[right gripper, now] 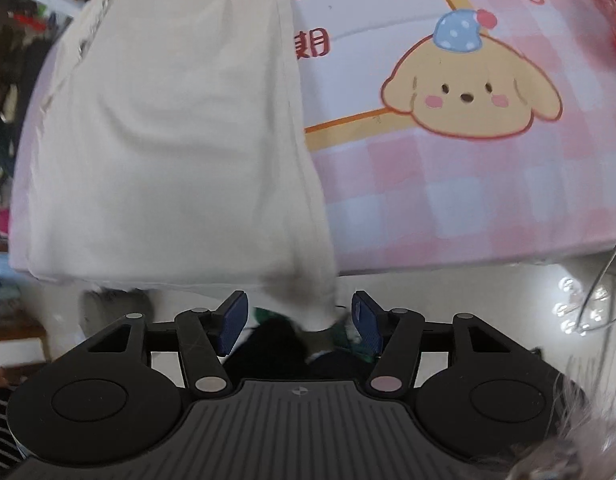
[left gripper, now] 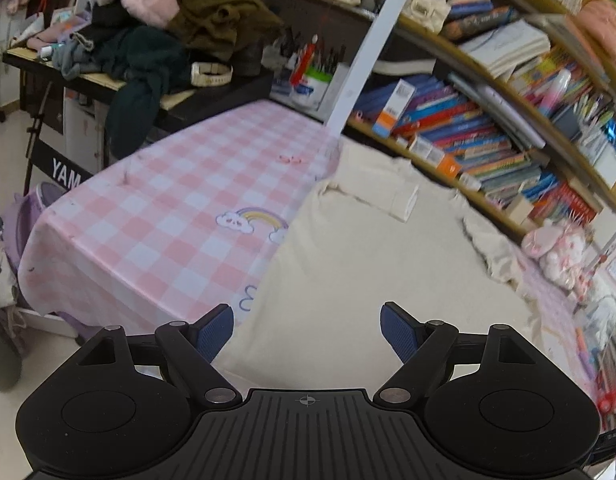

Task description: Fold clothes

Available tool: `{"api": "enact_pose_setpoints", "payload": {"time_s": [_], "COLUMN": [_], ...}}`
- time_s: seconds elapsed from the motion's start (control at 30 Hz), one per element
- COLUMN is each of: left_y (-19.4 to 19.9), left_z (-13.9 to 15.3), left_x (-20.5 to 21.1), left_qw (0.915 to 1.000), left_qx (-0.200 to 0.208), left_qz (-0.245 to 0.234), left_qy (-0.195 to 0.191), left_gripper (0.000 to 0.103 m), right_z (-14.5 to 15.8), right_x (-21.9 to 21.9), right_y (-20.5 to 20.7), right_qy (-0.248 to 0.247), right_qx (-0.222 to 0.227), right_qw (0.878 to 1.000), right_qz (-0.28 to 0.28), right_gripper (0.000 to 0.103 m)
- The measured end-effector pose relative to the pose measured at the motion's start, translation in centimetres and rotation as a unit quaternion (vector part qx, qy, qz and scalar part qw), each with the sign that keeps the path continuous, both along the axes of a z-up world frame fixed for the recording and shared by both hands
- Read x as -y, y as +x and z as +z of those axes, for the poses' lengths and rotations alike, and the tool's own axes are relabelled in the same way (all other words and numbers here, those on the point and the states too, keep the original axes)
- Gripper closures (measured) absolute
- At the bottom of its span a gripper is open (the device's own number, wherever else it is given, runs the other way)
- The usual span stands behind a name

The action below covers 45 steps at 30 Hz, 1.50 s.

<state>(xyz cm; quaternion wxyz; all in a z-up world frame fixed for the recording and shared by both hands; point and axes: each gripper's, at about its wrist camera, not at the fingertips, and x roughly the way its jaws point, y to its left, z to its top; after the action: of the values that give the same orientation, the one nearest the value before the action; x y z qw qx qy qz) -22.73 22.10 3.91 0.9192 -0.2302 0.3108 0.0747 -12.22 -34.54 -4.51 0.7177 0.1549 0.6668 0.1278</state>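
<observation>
Worktop (left gripper: 156, 216) w/ pink check cloth carries the cream garment (left gripper: 367, 272), spread flat over its right half; in the right wrist view the same garment (right gripper: 168, 140) runs to the near edge and one corner droops over it.

Step in hand, as I read it: pick up that hanging corner to start a fold. Right gripper (right gripper: 299, 322) is partly open, blue pads either side of the drooping corner, not pressing on it yet, so nothing held. To do it well: get both layers of the hem between the pads before closing, grip near the seam not the tip, then lift and carry across w/o dragging the rest off the edge.

Left gripper (left gripper: 307, 334) is wide open and empty, hovering over the garment's near part; it could pin the cloth or take the other corner.

Around: bookshelf (left gripper: 487, 128) close behind the worktop, clothes pile (left gripper: 168, 32) on the desk to the left, pen pot (left gripper: 311, 84), small plush toy (left gripper: 555, 248) near the garment's far edge. Sleeve side looks rumpled and could snag a clean fold.
</observation>
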Motion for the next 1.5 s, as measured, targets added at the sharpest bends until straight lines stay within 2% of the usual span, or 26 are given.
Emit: {"api": "enact_pose_setpoints", "payload": {"time_s": [0.07,0.17,0.3,0.43,0.63,0.97,1.17,1.37,1.5], "left_y": [0.1,0.9,1.8,2.3,2.8,3.5,3.1,3.3,3.4], "left_z": [-0.5,-2.0,-3.3,-4.4,-5.8,-5.8,-5.7,-6.4,-7.9], "left_x": [-0.1,-0.5,-1.0,-1.1,-1.0,-1.5,-1.9,-2.1,-1.6], "left_qw": [1.0,0.9997,0.9982,0.9967,0.9953,0.9929,0.9902,0.9888,0.9859], "left_qx": [0.003,-0.016,-0.048,-0.069,-0.076,-0.087,-0.099,-0.095,-0.106], "left_qz": [0.0,-0.005,-0.025,-0.034,-0.031,-0.058,-0.087,-0.083,-0.087], "left_qy": [-0.007,-0.02,-0.026,-0.025,-0.051,-0.058,-0.047,-0.08,-0.096], "left_gripper": [0.021,0.021,0.021,0.021,0.021,0.021,0.022,0.022,0.022], "right_z": [0.0,0.2,0.6,-0.1,-0.3,-0.7,-0.7,-0.6,-0.6], "right_x": [0.7,1.7,3.0,3.5,3.1,2.2,2.4,3.0,3.2], "right_y": [0.4,0.1,-1.7,-3.1,-4.2,-4.6,-5.3,-6.0,-6.4], "right_qy": [0.002,0.021,0.047,0.066,0.098,0.133,0.141,0.135,0.133], "right_qx": [0.003,0.008,0.036,0.043,0.063,0.08,0.095,0.1,0.101], "right_qw": [1.0,0.998,0.995,0.993,0.988,0.974,0.969,0.967,0.966], "right_qz": [-0.019,-0.056,-0.081,-0.093,-0.105,-0.165,-0.182,-0.192,-0.197], "right_gripper": [0.048,0.048,0.047,0.047,0.047,0.046,0.046,0.046,0.046]}}
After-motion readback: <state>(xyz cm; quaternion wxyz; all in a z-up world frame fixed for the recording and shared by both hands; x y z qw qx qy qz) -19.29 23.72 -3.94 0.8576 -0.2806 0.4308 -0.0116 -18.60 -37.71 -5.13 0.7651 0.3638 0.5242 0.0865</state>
